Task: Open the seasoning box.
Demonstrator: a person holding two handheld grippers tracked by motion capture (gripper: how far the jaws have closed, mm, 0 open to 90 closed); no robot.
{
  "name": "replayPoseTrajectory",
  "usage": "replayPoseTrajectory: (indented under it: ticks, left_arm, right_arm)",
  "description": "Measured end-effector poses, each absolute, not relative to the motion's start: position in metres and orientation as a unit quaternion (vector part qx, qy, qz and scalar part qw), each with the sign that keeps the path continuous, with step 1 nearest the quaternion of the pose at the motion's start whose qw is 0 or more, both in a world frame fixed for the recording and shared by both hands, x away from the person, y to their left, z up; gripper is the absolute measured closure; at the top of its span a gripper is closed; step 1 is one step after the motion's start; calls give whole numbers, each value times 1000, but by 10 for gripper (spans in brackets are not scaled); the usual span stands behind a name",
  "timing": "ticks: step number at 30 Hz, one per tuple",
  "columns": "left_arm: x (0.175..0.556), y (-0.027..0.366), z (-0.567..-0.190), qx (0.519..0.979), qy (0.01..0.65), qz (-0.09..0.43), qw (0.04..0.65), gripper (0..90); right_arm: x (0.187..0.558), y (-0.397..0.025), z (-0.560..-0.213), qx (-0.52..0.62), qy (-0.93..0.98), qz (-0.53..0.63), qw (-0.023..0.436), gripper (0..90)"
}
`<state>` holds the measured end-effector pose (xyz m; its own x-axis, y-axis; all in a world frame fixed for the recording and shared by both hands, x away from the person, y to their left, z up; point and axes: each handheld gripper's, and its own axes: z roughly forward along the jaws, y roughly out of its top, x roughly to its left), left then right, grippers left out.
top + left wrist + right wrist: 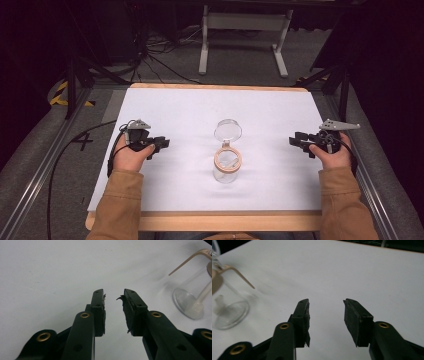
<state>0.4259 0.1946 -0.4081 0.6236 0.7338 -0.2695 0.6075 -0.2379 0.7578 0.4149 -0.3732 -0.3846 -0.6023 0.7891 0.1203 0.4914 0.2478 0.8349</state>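
Note:
A clear glass jar (227, 165) with a tan ring at its mouth stands upright at the middle of the white table (190, 105). Its clear hinged lid (228, 130) is flipped back behind it. The jar (193, 300) appears at the right edge of the left gripper view, and the jar (227, 307) at the left edge of the right gripper view. My left gripper (161, 144) rests on the table left of the jar, open and empty (113, 296). Right of the jar lies my right gripper (296, 141), also open and empty (325, 302).
A wooden edge (210, 220) borders the table at the front. Metal rails (35, 185) run along both sides. Behind the table are a white stand (245, 35) and cables (155, 50) on the floor.

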Motion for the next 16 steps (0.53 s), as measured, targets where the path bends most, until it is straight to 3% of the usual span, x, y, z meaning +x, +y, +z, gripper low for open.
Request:
replayPoseTrajectory:
  ticks: [9, 16]
  left_arm:
    - [426, 194, -409, 784, 426, 69, 445, 700]
    - [425, 192, -408, 785, 423, 68, 447, 676]
  right_arm:
    - [429, -382, -415, 471, 792, 356, 156, 435]
    - [429, -380, -416, 473, 792, 356, 148, 411]
